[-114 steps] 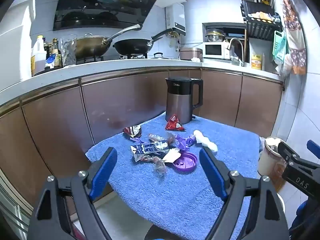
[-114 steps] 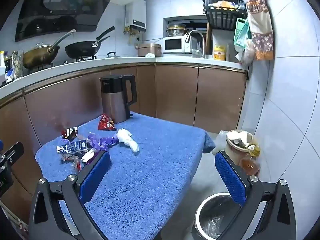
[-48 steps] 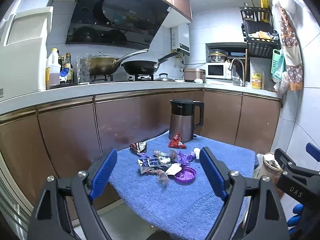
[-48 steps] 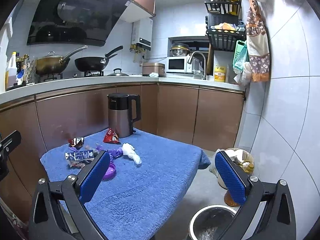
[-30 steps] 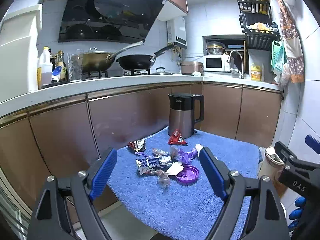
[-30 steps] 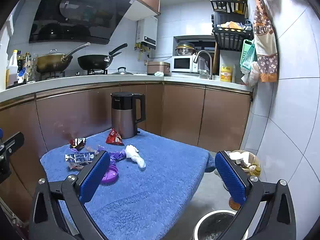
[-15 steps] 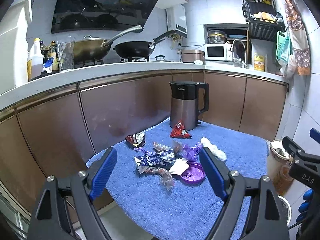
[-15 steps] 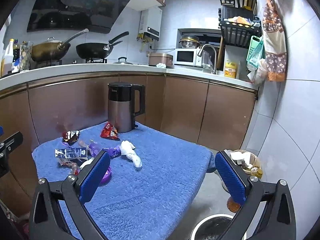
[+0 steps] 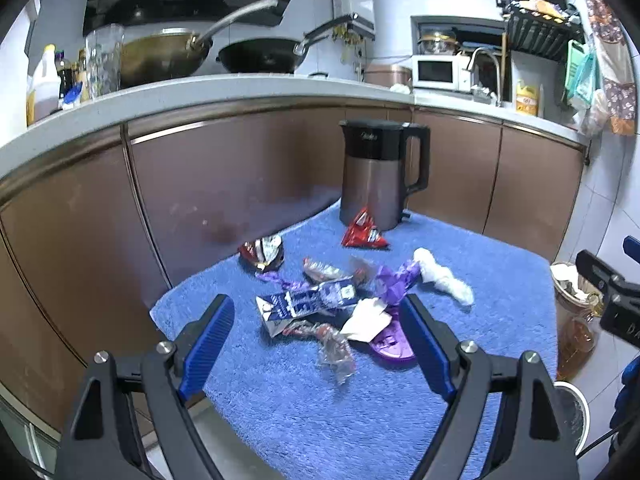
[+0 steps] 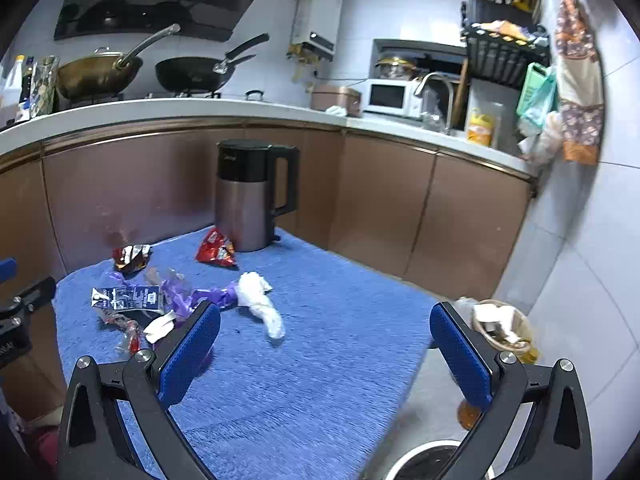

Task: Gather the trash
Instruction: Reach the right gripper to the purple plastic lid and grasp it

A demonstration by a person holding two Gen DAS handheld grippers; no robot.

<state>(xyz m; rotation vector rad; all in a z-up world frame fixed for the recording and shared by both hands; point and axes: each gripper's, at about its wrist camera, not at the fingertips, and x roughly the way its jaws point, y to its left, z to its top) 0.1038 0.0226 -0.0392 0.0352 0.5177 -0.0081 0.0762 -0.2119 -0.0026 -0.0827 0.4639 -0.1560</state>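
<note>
Here, the desk under its blue towel (image 9: 400,392) carries an electric kettle (image 9: 378,176) at the back and the trash clustered left of centre: a flattened blue carton (image 9: 306,301), a white tissue wad (image 9: 442,276), a purple lid (image 9: 390,345). Both the left gripper (image 9: 318,344) and the right gripper (image 10: 325,350) hover with fingers wide and empty.

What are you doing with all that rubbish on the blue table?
A person is tidying up trash with a gripper in each hand. Right now both are open and empty: the left gripper hangs over the pile of wrappers on the blue towel, and the right gripper hovers near the white crumpled tissue. Nothing is picked up yet. A bin waits on the floor, and the kettle stands behind the mess.
</note>
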